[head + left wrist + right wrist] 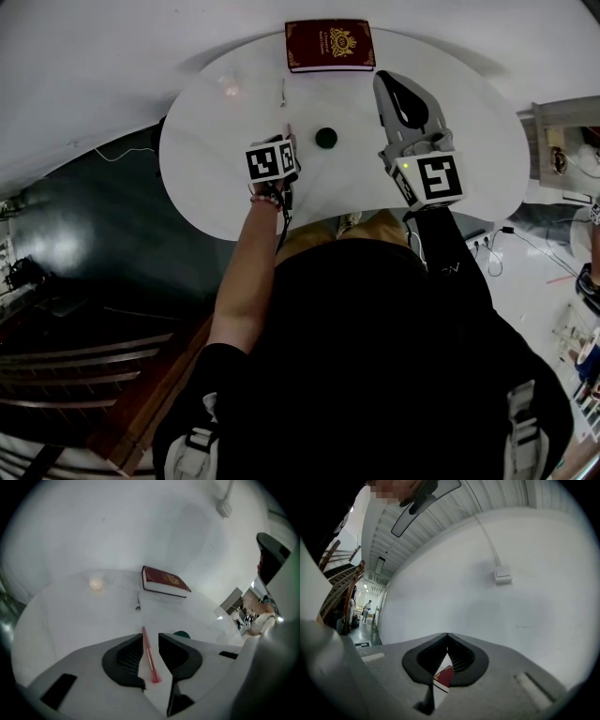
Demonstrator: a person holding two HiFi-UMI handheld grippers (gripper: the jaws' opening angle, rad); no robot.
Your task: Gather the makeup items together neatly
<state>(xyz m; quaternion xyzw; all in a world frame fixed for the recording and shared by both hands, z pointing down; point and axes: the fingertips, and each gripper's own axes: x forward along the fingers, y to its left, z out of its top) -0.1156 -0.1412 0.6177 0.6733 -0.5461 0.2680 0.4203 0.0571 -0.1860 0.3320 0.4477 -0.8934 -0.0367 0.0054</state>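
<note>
I note a white oval table [206, 178]. On it lie a red book [329, 44] at the far edge, a slim stick [282, 91], a pale round piece [231, 89], a dark round case [325, 138] and a pink brush [149, 658].

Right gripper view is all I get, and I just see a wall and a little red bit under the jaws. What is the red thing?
Observer: It's a dark red book lying at the far edge of the white table.
Operator: Where's the makeup?
Observer: A pink makeup brush lies between the jaws of the left gripper, which stand apart and don't clamp it.
Operator: Is there anything else?
Observer: A small round dark item sits near the middle of the table, apart from the book.
</note>
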